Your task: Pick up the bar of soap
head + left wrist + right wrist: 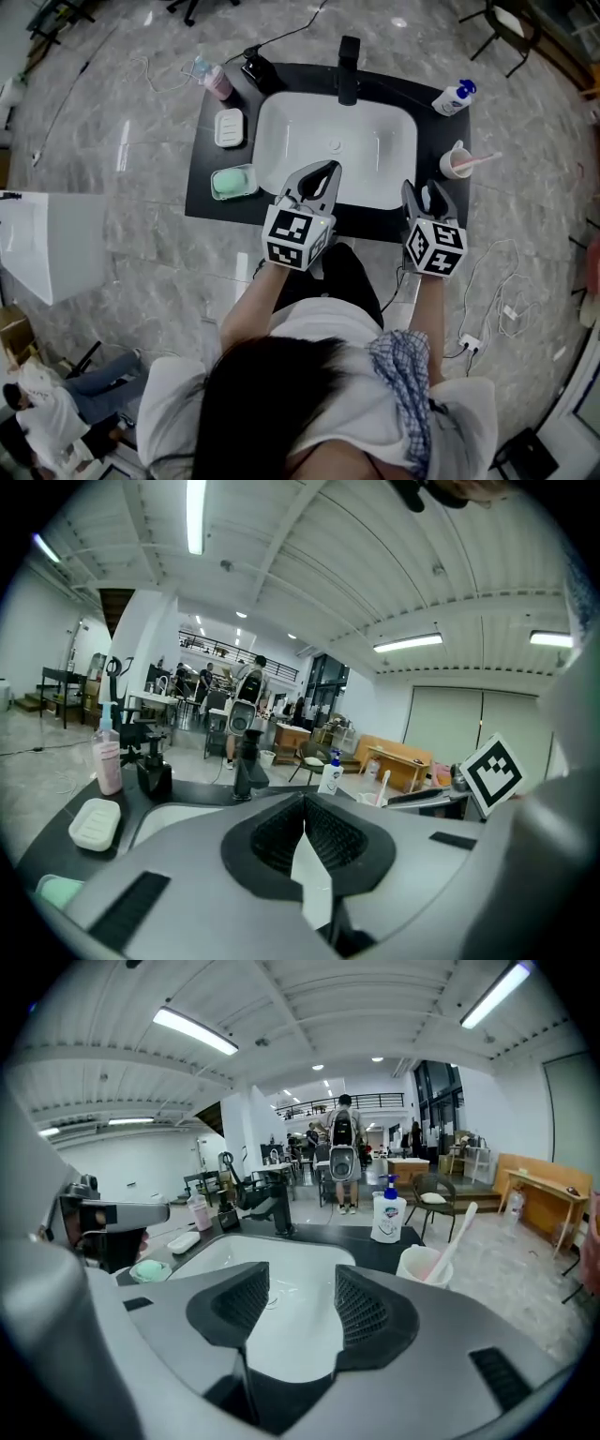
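White soap [229, 127] is lying off left; I'm holding left claw [327, 171] pressed together, right claw [427, 192] spread, empty. Arriving closed risks shoving it.

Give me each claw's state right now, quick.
Left claw: closed, tips together, holding nothing.
Right claw: open, nothing between its jaws.
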